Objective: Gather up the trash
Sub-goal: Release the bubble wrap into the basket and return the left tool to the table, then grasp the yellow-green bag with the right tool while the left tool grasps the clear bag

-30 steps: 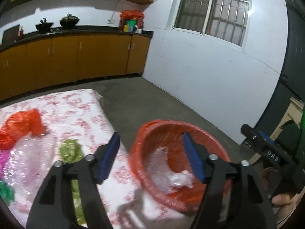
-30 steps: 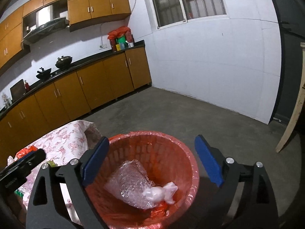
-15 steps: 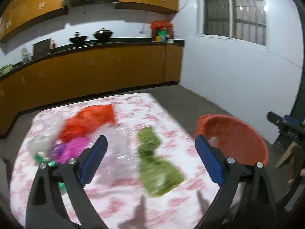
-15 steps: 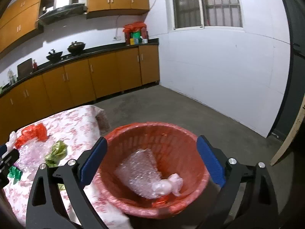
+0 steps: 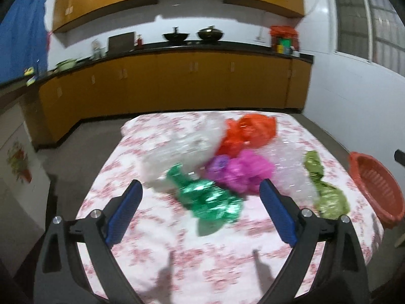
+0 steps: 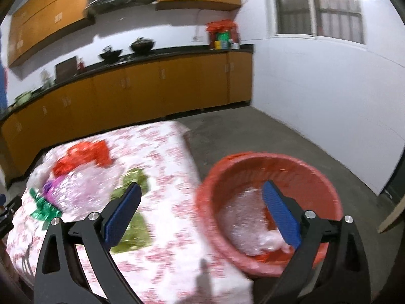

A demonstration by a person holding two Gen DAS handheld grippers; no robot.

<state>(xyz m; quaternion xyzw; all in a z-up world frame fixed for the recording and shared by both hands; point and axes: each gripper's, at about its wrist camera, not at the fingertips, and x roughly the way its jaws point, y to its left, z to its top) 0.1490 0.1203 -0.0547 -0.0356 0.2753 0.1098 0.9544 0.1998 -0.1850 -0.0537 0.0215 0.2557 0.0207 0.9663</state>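
Between the left jaws: green wrapper, untouched.

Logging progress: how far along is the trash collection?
Done: bubble wrap already lies in the basket. In hand: nothing; left gripper and right gripper are open. Left: green, pink, red and olive wrappers on the table.

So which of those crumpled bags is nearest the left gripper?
The shiny dark green bag. It lies right ahead of the open left gripper, in front of the pink, orange and olive ones.
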